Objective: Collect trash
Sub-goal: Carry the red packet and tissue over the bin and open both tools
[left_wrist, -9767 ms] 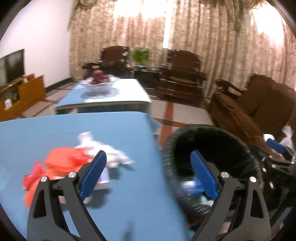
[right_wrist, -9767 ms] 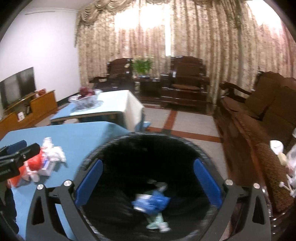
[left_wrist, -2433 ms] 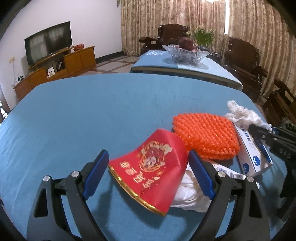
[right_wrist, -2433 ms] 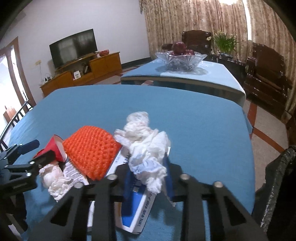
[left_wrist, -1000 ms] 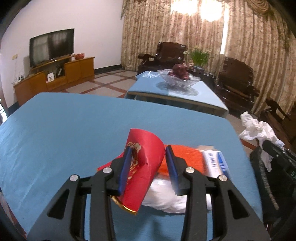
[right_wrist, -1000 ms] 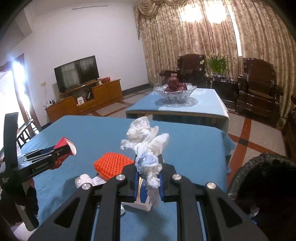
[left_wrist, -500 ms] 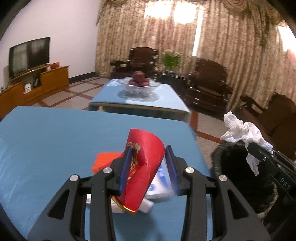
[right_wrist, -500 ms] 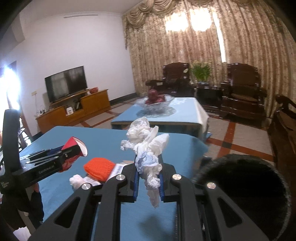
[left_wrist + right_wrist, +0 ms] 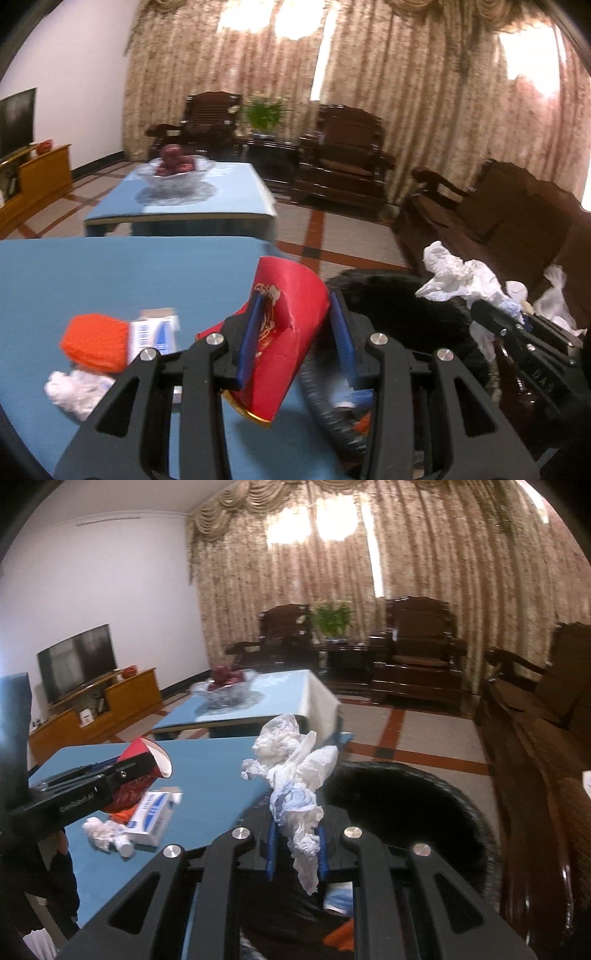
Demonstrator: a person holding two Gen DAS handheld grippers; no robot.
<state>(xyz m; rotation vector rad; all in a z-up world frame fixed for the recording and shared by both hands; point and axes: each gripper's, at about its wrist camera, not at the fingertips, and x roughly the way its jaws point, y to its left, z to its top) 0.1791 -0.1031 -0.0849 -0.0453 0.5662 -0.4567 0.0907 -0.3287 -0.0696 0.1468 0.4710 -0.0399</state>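
Left tongs [image 9: 297,332] clamped on red paper cup [image 9: 286,332], right tongs [image 9: 295,843] closed on crumpled tissue wad [image 9: 295,775], both above black-lined bin [image 9: 406,805] beside blue bench [image 9: 110,269]

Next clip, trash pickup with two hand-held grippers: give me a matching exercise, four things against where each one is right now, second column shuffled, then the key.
Things:
1. red paper cup
2. white tissue wad
3. blue-and-white box
4. orange knitted piece

Places:
A. lying on the blue table, beside the box
B. clamped in the right hand-held gripper
C. clamped in the left hand-held gripper
D. lying flat on the table next to a small white crumpled wad

Pairs: 1-C, 2-B, 3-D, 4-A
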